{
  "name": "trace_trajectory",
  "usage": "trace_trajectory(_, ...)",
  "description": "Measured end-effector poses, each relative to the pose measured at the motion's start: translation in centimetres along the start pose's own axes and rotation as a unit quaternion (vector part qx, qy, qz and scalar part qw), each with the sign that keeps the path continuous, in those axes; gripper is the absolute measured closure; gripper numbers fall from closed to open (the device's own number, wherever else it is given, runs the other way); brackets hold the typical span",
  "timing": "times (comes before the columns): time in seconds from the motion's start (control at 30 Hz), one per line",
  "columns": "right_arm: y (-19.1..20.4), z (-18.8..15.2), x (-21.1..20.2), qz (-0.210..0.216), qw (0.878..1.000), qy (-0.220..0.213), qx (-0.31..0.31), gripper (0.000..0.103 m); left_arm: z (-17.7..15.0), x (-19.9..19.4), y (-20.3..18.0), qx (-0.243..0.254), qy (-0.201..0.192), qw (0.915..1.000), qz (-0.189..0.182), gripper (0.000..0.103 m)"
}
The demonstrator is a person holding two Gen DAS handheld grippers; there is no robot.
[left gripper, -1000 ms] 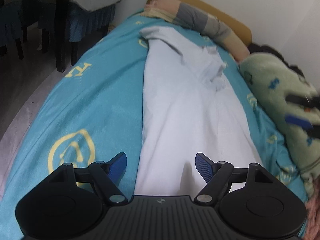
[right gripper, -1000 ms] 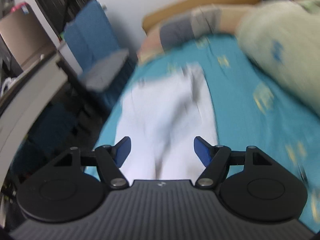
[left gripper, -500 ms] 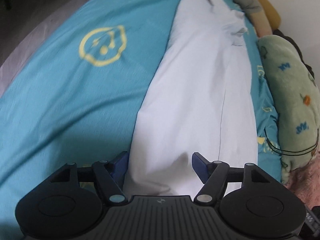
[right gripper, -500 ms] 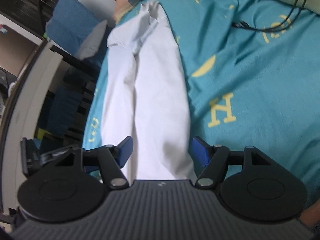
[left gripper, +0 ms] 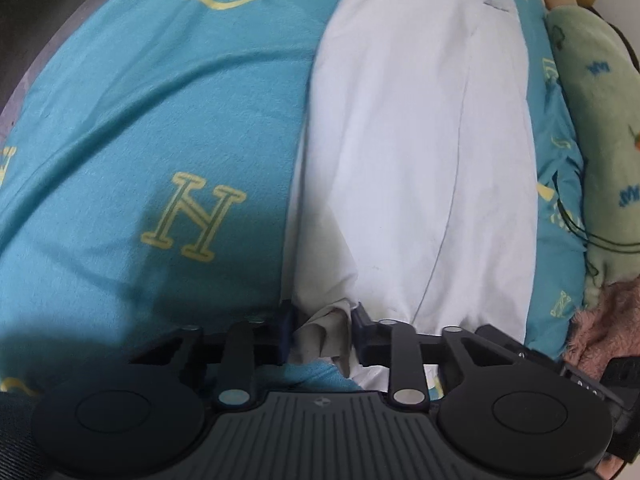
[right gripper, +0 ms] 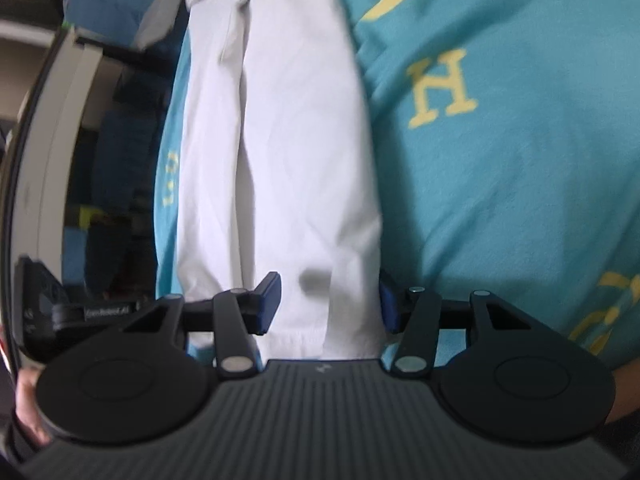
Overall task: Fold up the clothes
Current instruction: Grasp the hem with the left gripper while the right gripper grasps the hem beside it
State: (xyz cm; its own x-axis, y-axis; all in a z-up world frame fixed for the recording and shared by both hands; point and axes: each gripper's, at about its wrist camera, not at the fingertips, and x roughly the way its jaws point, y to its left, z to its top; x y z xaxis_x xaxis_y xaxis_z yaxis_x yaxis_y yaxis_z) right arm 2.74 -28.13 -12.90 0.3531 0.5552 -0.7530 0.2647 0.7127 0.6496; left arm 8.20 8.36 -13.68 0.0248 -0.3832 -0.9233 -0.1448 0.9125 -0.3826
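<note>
Two claws: left claw (left gripper: 320,332) pinching bunched white cloth (left gripper: 420,140).

1. The left gripper (left gripper: 322,330) sits at the bottom centre of the frame, its two fingers drawn in on a bunched near corner of the white garment (left gripper: 420,140).
2. The garment runs as a long folded strip from bottom centre up to the top right.
3. It lies on a teal bedspread (left gripper: 160,120) with yellow letters, filling the left half.
4. A green plush blanket (left gripper: 596,112) lies along the right edge, with a black cable (left gripper: 576,232) looped beside it.
5. A pink fuzzy fabric (left gripper: 592,336) shows at lower right.
</note>
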Motion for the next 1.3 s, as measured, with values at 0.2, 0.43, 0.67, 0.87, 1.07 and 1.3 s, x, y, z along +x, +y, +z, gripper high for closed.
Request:
trace_trajectory(0.2, 2.3, -1.0, -1.1, -0.035, 0.999, -0.001, -0.041, 0.092, -1.5, -3.6, -0.3, 0.011, -0.044, 0.9977, -0.051, 0.094)
trace_trajectory(0.43, 6.0, -0.2, -10.8, 0.005, 0.991, -0.115, -0.064, 0.094, -3.3, -13.0, -1.2, 0.004, -0.157, 0.9749, -0.158, 0.096)
trace_trajectory(0.67, 10.2, -2.2, -21.8, 0.055, 0.964, -0.244, -0.092, 0.094, -8.1, -20.5, -2.9, 0.015, -0.221, 0.9504, -0.218, 0.096)
trace_trajectory(0.87, 8.8, -9.1, -22.9, 0.071, 0.96, -0.254, -0.093, 0.094, -14.6, -21.1, -0.4, 0.002, -0.216, 0.9496, -0.228, 0.096)
trace_trajectory(1.07, 6.1, -9.8, -19.3, 0.067, 0.97, -0.227, -0.056, 0.094, -13.2, -18.1, 0.9, -0.015, -0.199, 0.957, -0.21, 0.096)
trace_trajectory(1.3, 7.2, -0.6, -16.3, 0.051, 0.969, -0.24, -0.039, 0.094, -3.1, -17.1, -3.9, -0.006, -0.235, 0.957, -0.17, 0.096)
